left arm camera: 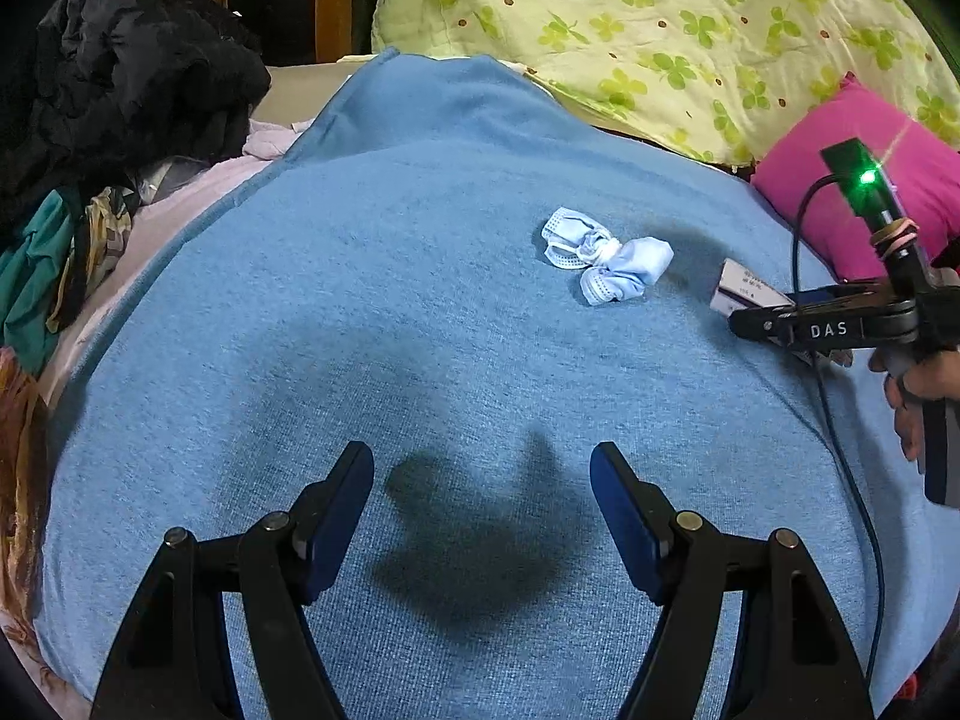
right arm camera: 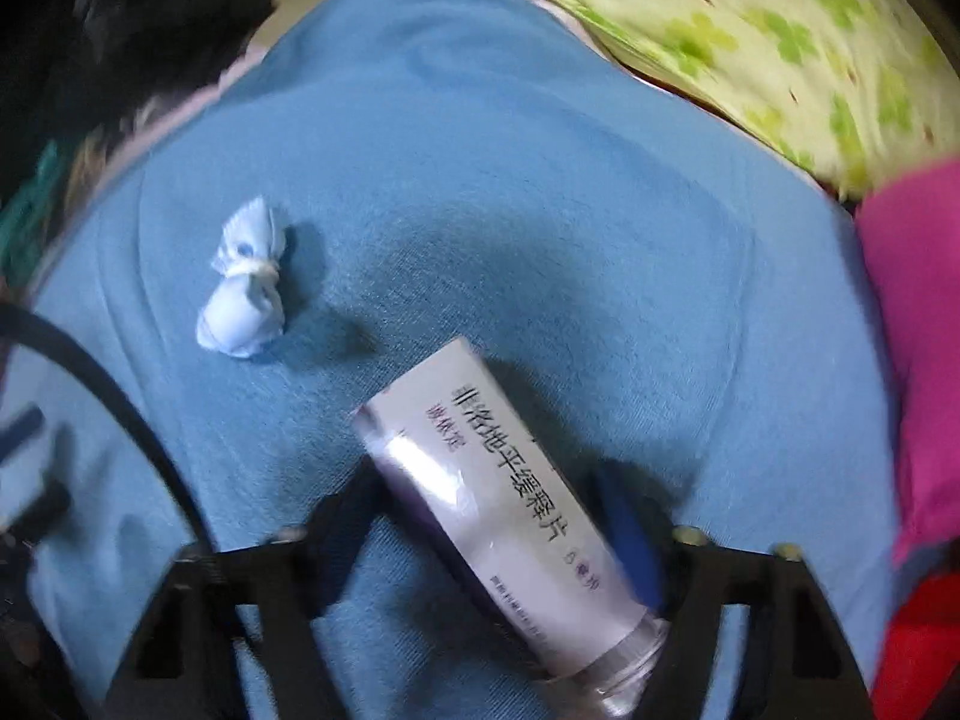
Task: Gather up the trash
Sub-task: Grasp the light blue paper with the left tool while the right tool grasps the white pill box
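A crumpled light-blue face mask (left arm camera: 606, 264) (right arm camera: 246, 294), knotted with its own strap, lies on the blue blanket (left arm camera: 360, 300). To its right lies a white and purple medicine box (left arm camera: 744, 288) (right arm camera: 516, 510). My right gripper (right arm camera: 486, 480) (left arm camera: 756, 324) points down over the box, which sits slantwise between its fingers with both pads against its sides. The right wrist view is blurred. My left gripper (left arm camera: 480, 456) hangs open above bare blanket, well short of the mask, with nothing between its fingers.
A green clover quilt (left arm camera: 690, 30) lies at the back and a pink pillow (left arm camera: 840, 192) at the right. Dark clothes (left arm camera: 132, 78) pile up at the left. A black cable (left arm camera: 852, 480) trails from the right gripper, held by a person's hand (left arm camera: 912, 402).
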Available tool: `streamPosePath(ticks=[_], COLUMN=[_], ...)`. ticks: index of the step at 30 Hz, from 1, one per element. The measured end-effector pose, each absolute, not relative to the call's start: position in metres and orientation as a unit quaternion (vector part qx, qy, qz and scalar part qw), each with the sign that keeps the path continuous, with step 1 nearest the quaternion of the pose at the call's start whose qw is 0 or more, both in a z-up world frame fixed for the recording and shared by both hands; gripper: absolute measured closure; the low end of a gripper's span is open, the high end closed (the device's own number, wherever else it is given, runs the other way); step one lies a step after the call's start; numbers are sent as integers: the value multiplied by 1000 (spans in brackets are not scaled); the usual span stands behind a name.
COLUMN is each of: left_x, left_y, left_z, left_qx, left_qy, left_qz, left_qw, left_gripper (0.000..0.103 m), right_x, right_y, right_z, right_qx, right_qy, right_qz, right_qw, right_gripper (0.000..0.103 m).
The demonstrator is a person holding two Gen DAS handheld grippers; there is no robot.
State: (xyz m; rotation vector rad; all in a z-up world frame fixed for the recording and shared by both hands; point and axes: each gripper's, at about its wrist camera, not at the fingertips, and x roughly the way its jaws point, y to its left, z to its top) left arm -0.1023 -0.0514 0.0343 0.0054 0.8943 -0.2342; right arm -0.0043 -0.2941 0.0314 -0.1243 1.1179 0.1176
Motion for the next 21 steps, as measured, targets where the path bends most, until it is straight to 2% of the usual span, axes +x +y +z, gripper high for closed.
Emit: streamPosePath(ticks=[5, 13, 18, 21], left_x=[-103, -106, -107, -103], left_y=[-51, -51, -50, -55], left_z=[34, 35, 39, 42], left_qx=[8, 13, 13, 10], left_qy=[429, 419, 401, 401], left_qz=[-106, -95, -86, -92], left_qw=[897, 903, 912, 911], left_gripper=[28, 28, 28, 28], right_x=[-34, -117, -167, -195], right_y=[-306, -325, -324, -317], right_z=[44, 76, 75, 69], right_qx=[-6, 119, 216, 236], right_qy=[519, 452, 399, 378], right_qz=[31, 10, 10, 11], right_qw=[854, 884, 891, 895], right_gripper=[46, 47, 47, 47])
